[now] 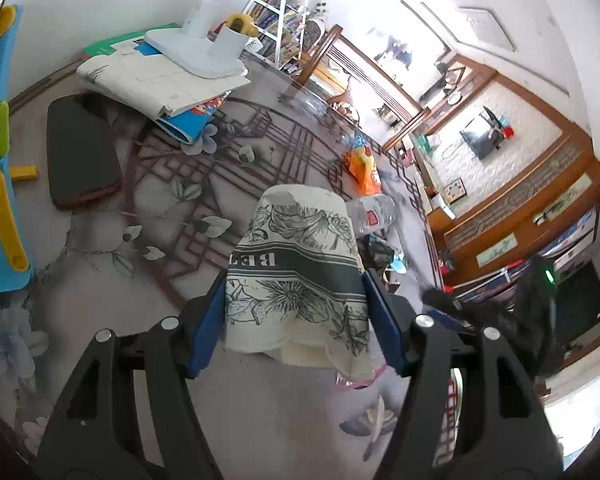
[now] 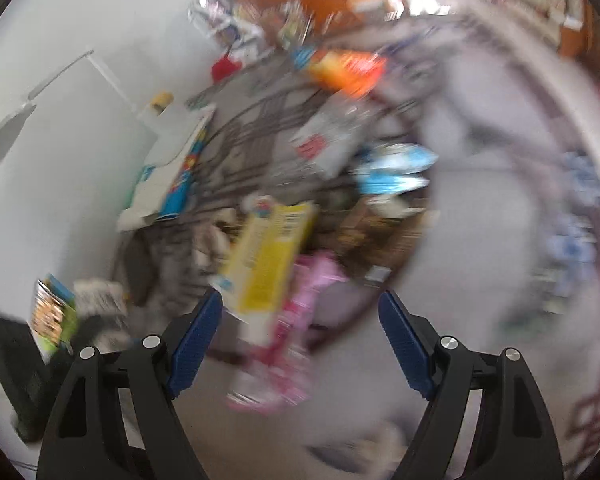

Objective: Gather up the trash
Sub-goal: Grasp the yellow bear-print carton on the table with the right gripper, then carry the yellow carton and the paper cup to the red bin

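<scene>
A: In the left wrist view, what is being shown that the other view is missing?

B: A paper cup is being held there, upside down, clamped between the blue pads of the left gripper and lifted over the table. Black flower drawings are being seen on its creamy wall, and a dark band with the mirrored letters "BE"; the rest is being hidden. To the left, a dark flat pad and folded papers are lying on the patterned tablecloth. Further right, an orange bag and a crumpled clear bottle with a red label are lying.

A: And in the right wrist view?

B: Everything is being blurred strongly. The right gripper is being kept apart, nothing between its ribbed blue pads. Before it, a yellow carton is lying on a pink package; its print cannot be read. More to the right, a light blue wrapper is being seen, and the same orange bag above.
</scene>
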{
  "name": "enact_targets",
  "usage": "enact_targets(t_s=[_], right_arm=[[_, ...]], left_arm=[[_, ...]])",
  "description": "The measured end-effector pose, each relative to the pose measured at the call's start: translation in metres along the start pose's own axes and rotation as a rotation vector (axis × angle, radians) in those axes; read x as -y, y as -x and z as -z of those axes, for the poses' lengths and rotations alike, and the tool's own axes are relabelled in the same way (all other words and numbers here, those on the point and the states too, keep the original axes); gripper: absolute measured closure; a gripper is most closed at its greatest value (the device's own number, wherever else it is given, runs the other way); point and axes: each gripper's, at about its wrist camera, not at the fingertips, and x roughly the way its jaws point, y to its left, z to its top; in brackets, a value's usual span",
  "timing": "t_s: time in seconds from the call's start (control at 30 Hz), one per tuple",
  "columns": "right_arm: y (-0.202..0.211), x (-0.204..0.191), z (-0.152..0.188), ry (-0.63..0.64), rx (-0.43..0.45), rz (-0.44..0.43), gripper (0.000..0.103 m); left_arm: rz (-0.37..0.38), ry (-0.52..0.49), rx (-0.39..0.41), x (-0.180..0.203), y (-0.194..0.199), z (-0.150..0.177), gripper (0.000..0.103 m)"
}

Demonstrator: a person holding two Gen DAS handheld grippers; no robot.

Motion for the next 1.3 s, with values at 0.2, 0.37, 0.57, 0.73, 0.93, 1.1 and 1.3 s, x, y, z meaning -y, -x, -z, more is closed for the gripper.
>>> enact_targets(t_s=[0.2,0.37,0.57,0.73,0.93,1.1,1.3], right_arm=[[-0.043,-0.039,-0.043,0.052,-0.099,0.088,0.026],[-0.070,-0.047,-0.052,0.089,-0.144,0.155,0.029],[-0.094,-0.048,-0.049,0.096,-0.182,0.173,0.042],[-0.105,-0.043,-0.042,0.080,-0.217,0.179,0.041],[-0.112,-0.026,-0.033,0.008,-0.246,0.127,0.042],[-0.107,-0.021,-0.027,-0.015,-0.213,0.090,0.054],[-0.077,-0.019,-0.020,-0.032,-0.122,-0.002,0.058]], left_arm=[[0.016,0.042,-0.008,-0.007,-0.002,-0.003,0.039],[0.034,0.058,-0.010,-0.009,-0.003,-0.004,0.039],[0.042,0.074,-0.015,-0.012,-0.004,-0.005,0.039],[0.045,0.084,-0.021,-0.014,-0.005,-0.006,0.039],[0.042,0.086,-0.026,-0.014,-0.007,-0.005,0.039],[0.035,0.082,-0.029,-0.014,-0.009,-0.005,0.039],[0.028,0.073,-0.042,-0.014,-0.013,-0.003,0.039]])
